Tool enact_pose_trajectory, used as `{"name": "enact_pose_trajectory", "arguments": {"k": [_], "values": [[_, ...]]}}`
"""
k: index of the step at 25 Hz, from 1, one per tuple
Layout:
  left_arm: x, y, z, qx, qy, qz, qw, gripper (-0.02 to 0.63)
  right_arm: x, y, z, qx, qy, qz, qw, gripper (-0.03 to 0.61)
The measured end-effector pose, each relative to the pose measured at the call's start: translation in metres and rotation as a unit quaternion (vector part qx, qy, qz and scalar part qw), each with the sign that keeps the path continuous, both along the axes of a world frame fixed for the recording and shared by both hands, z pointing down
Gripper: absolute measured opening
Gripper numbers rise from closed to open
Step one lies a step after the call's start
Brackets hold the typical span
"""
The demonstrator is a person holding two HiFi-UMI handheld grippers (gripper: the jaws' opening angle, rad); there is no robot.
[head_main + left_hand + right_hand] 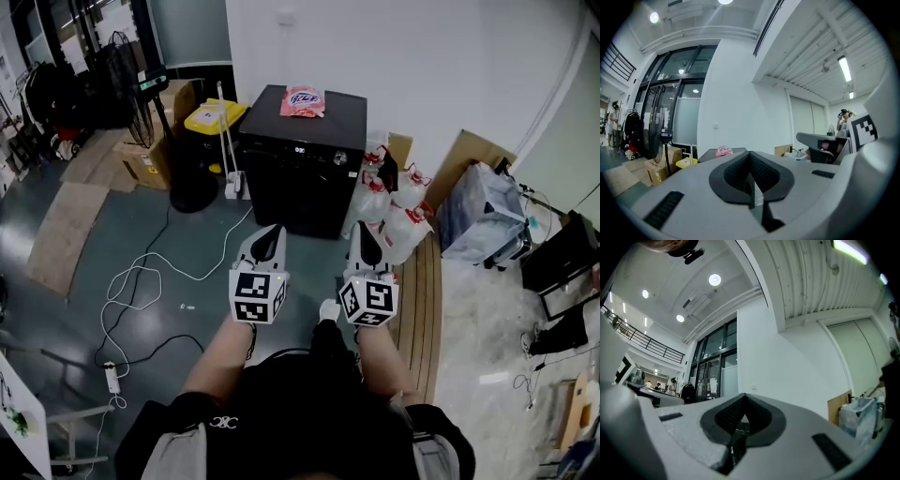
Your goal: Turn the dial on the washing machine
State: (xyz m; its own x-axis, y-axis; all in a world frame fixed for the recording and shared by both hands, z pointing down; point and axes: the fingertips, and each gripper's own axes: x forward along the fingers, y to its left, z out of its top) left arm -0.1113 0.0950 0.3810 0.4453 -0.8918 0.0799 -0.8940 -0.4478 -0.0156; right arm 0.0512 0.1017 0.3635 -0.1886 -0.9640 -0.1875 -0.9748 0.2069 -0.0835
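A black washing machine (305, 159) stands against the white wall in the head view, a small round dial (340, 158) at the right of its front panel. A pink packet (303, 100) lies on its top. My left gripper (267, 242) and right gripper (366, 246) are held side by side well short of the machine, both pointing toward it, both shut with nothing between the jaws. In the left gripper view the left gripper (751, 161) shows its pads pressed together, the machine's top and pink packet (724, 150) beyond. The right gripper (743, 416) points up at wall and ceiling.
Several clear bags with red caps (389, 208) stand right of the machine, a wooden pallet (422, 300) before them. A yellow bin (214, 116), a fan stand (192, 187) and cardboard boxes (141, 159) are at the left. White cables (141, 291) trail over the floor.
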Motion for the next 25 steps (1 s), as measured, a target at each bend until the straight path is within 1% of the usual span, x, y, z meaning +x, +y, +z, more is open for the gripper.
{"name": "enact_pose_trajectory", "arguments": {"k": [4,12,18,21,25], "values": [[0.005,-0.032,0.003,0.001,-0.002,-0.007,1.0000,-0.005,0.003,-0.033,0.004,0.003,0.012,-0.004,1.000,0.000],[0.022,-0.116,0.008,0.000,-0.012,-0.009,0.9999,-0.005,0.018,-0.122,0.012,-0.002,0.009,-0.004,1.000,-0.002],[0.046,-0.190,0.005,0.001,-0.011,-0.012,0.9999,-0.005,0.043,-0.200,0.012,-0.001,0.023,-0.006,1.000,0.000],[0.063,-0.230,-0.002,0.004,-0.009,-0.012,0.9999,-0.005,0.063,-0.241,0.007,-0.001,0.023,-0.005,1.000,-0.001],[0.087,-0.281,-0.003,-0.002,-0.010,-0.014,0.9998,-0.005,0.082,-0.291,0.007,-0.009,0.026,-0.013,1.000,0.000]]}}
